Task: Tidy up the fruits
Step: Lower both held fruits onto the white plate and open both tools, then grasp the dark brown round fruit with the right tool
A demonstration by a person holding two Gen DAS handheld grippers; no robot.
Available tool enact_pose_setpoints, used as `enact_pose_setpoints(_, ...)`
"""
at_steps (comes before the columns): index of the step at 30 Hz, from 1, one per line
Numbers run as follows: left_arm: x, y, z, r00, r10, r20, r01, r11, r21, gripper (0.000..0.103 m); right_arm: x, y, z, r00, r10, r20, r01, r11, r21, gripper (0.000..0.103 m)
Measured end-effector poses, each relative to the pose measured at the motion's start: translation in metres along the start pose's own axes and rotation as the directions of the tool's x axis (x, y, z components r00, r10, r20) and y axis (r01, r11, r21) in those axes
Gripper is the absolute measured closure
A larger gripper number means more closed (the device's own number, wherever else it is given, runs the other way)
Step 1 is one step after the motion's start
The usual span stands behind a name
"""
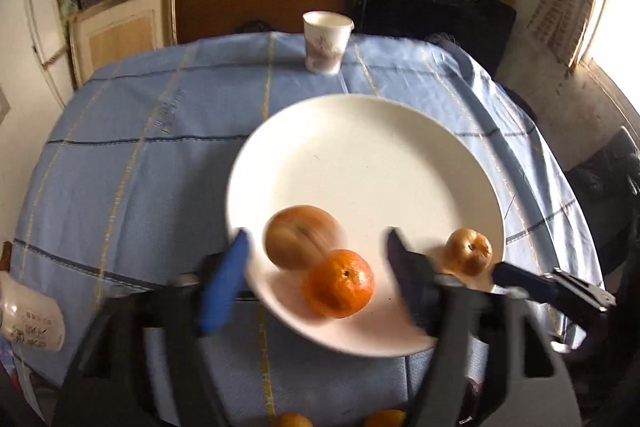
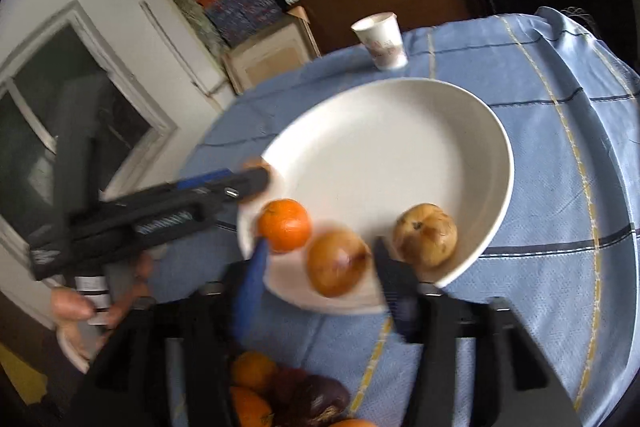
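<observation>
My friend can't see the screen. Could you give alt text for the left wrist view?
A white plate on a blue checked tablecloth holds an orange and two brownish fruits, seen past the left gripper with its jaws open. A paper cup stands behind.

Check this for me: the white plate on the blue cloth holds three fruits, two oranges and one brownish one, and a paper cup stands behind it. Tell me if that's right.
Wrong on the mix. The plate holds three fruits, but only one is an orange; the other two are brownish fruits. The left wrist view shows this, and the right wrist view agrees. The paper cup does stand behind the plate on the blue cloth.
</observation>
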State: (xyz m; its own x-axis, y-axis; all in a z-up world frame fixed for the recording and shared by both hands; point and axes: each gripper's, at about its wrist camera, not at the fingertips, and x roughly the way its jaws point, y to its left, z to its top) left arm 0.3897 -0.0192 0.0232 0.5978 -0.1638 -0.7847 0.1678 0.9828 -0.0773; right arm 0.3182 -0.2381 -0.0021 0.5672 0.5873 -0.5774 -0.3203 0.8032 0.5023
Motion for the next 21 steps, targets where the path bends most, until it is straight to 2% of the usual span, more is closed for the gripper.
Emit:
enact_pose_setpoints(2,-0.023,-0.001,-0.011,0.998,0.018,0.061,-0.019,1.0,0.01,0.009,-0.023,0.006,-0.002,0.998,-0.009,0.054,0.011,0.999,-0.042,0.029)
enact_pose_setpoints(5,-0.061,0.002,-0.038,0.991,0.002,0.136,-0.002,1.0,-0.003,0.005,-0.053,0.009,-0.013,0.989,-0.05,0.139,0.062,0.994,-0.088,0.011)
enact_pose_setpoints(8,-0.084,0.01,-0.079,0.978,-0.038,0.203,0.049,0.998,-0.046,0.005,-0.071,0.001,-0.035,0.983,-0.095,0.16,0.113,0.987,-0.111,0.008)
enact_pose_setpoints(10,-0.085,0.013,-0.102,0.982,-0.022,0.187,0.034,0.997,-0.065,0.005,-0.079,-0.009,-0.051,0.977,-0.148,0.156,0.165,0.982,-0.098,0.006)
enact_pose_setpoints(11,-0.084,0.015,-0.111,0.984,-0.022,0.177,0.035,0.997,-0.067,0.005,-0.082,-0.013,-0.056,0.977,-0.15,0.151,0.164,0.983,-0.087,0.006)
enact_pose_setpoints(15,-0.077,0.02,-0.143,0.994,0.047,0.103,-0.038,0.996,-0.084,0.005,-0.104,-0.034,-0.073,0.976,-0.101,0.191,0.101,0.995,0.009,0.006)
enact_pose_setpoints(18,-0.078,0.023,-0.16,0.992,0.084,0.096,-0.076,0.993,-0.086,0.005,-0.109,-0.039,-0.083,0.961,-0.192,0.201,0.187,0.981,0.043,0.006)
enact_pose_setpoints(21,-0.076,0.027,-0.175,0.988,0.136,0.078,-0.129,0.988,-0.083,0.005,-0.102,-0.038,-0.089,0.962,-0.229,0.152,0.23,0.973,0.005,0.006)
